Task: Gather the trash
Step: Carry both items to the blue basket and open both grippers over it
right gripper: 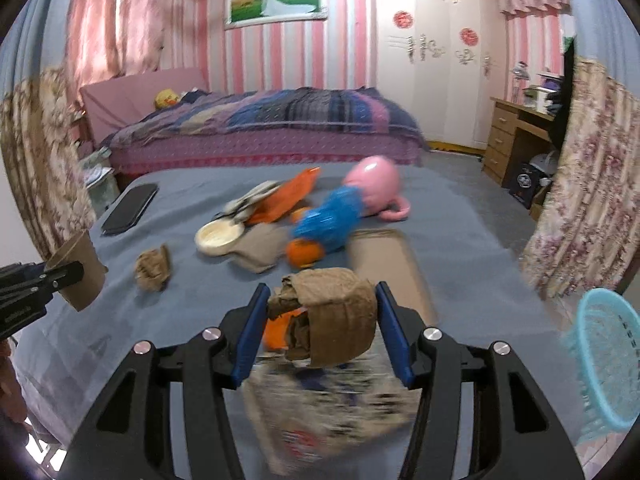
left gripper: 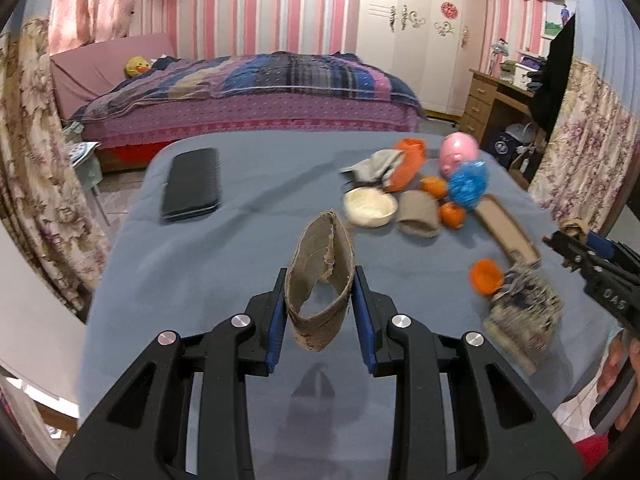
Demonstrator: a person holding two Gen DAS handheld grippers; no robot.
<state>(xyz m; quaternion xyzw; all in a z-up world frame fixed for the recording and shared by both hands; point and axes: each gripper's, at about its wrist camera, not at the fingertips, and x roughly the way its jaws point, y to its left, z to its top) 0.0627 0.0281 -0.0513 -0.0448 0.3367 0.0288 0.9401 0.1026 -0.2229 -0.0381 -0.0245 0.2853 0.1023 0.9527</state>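
Note:
My left gripper (left gripper: 320,308) is shut on a torn brown cardboard roll (left gripper: 320,280) and holds it above the blue-grey table (left gripper: 200,272). My right gripper (right gripper: 318,328) is shut on a crumpled brown paper wad (right gripper: 332,316), held above a blurred printed package (right gripper: 320,420) and an orange peel (right gripper: 276,332). In the right wrist view the left gripper (right gripper: 52,280) shows at the left edge with the cardboard roll (right gripper: 80,272). Another crumpled brown wad (right gripper: 152,268) lies on the table. The right gripper (left gripper: 576,244) shows at the right edge of the left wrist view.
A pile sits mid-table: white bowl (left gripper: 370,208), orange bag (left gripper: 408,160), pink piggy bank (left gripper: 458,154), blue scrubber (left gripper: 468,184), tangerines (left gripper: 452,214), a brown tray (left gripper: 506,228). A black wallet (left gripper: 192,184) lies far left. A light-blue basket (right gripper: 604,356) stands off the table's right side.

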